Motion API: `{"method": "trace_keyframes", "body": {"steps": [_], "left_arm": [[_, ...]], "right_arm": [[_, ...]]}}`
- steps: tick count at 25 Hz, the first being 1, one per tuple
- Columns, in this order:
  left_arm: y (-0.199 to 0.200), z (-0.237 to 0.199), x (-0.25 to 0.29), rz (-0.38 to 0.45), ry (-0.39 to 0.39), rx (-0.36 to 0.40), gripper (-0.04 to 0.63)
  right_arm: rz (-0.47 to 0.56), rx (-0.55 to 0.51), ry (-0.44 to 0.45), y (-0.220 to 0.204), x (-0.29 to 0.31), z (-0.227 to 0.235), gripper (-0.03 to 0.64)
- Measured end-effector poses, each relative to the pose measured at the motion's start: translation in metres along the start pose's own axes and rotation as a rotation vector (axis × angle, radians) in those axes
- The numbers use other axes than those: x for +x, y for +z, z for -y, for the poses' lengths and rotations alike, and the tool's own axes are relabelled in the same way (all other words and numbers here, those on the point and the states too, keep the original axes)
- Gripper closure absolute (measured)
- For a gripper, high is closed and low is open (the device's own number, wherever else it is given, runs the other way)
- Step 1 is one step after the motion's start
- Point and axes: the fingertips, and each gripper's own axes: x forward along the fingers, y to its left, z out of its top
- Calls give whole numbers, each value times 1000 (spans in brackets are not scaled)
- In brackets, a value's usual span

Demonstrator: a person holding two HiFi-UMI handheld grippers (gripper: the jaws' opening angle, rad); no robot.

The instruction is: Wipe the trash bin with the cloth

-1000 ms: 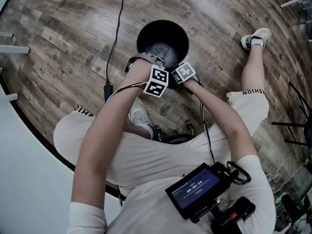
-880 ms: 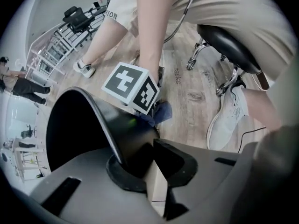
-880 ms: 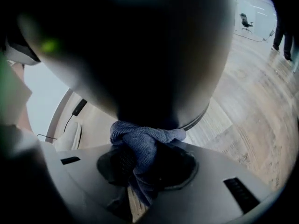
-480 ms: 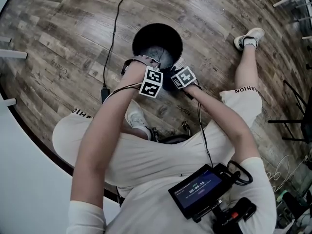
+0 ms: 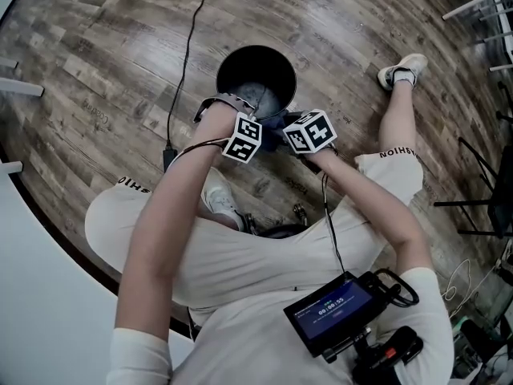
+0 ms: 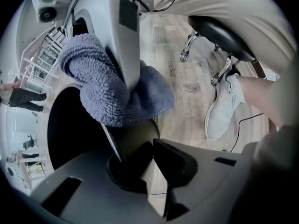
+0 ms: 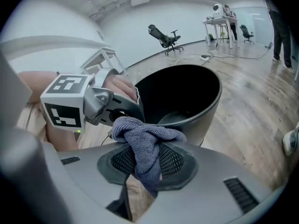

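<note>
The black trash bin [image 5: 256,74] stands on the wood floor. My left gripper [image 5: 250,115] points straight down and is shut on the bin's near rim [image 6: 114,146]; its jaws have just closed slightly tighter, the thin wall between them. My right gripper [image 5: 280,131] is shut on the bunched blue-grey cloth [image 7: 147,146], held just above and outside the near rim. In the left gripper view the cloth [image 6: 117,94] hangs around a right finger [image 6: 124,36] over the bin's mouth. The right gripper view shows the bin [image 7: 191,99] ahead and the left gripper's marker cube [image 7: 65,101] beside it.
A black cable [image 5: 188,46] runs across the floor to a plug block [image 5: 170,157] left of the bin. The person's shoes [image 5: 401,72] [image 6: 224,111] and a stool on castors [image 6: 212,36] stand close by. An office chair [image 7: 166,37] and tables [image 7: 222,17] are far off.
My right gripper has risen with the cloth, up from the bin's mouth to above its near rim. The left gripper has stayed on the rim.
</note>
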Motion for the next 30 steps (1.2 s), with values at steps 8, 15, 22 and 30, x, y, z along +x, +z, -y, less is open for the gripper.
{"method": "trace_keyframes", "body": {"steps": [8,15,22,30], "left_arm": [[9,-5,-1,28,-4,-13,543],[16,-9,2,66,6,-82,541],[17,-12,1,70,12,-124,541],[4,-14,-7,37,47,-82,467]], "right_arm": [[-137,38,-52,-49,67,50,508],[-245,83,-174,-113,140,108,508],[-203,137,-157,-112,126,104,508],[-11,12,-35,-42,41,32,508]]}}
